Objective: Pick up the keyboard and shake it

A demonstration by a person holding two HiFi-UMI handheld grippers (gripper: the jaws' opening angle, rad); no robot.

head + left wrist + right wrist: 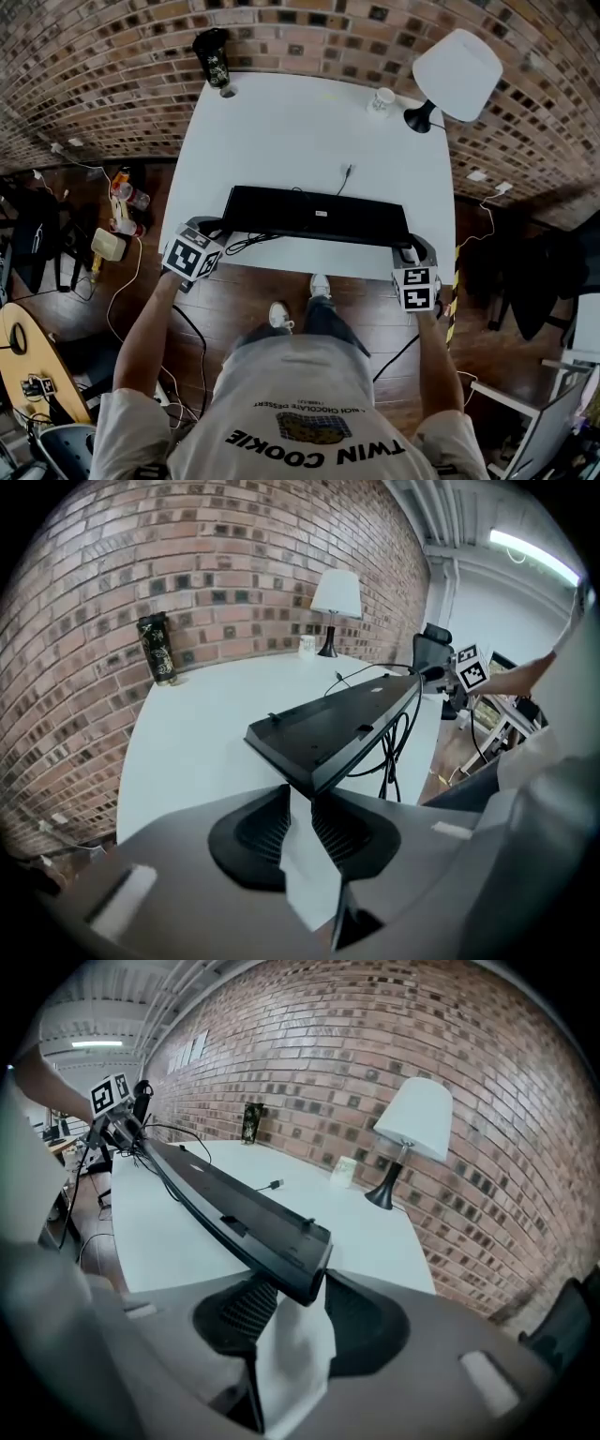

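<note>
A long black keyboard (319, 216) hangs over the near edge of the white table (281, 131), its flat underside facing up. My left gripper (214, 228) is shut on its left end, and the pads pinch the corner (314, 778) in the left gripper view. My right gripper (410, 248) is shut on the right end (298, 1269), which sits between both pads in the right gripper view. The keyboard's black cable (248, 244) loops down under the left end, and its plug (347, 173) lies on the table.
A dark can (214, 58) stands at the table's far left corner. A white cup (382, 98) and a lamp with a white shade (457, 75) are at the far right. A brick wall runs behind. Bottles (127, 197) and cords lie on the wooden floor at left.
</note>
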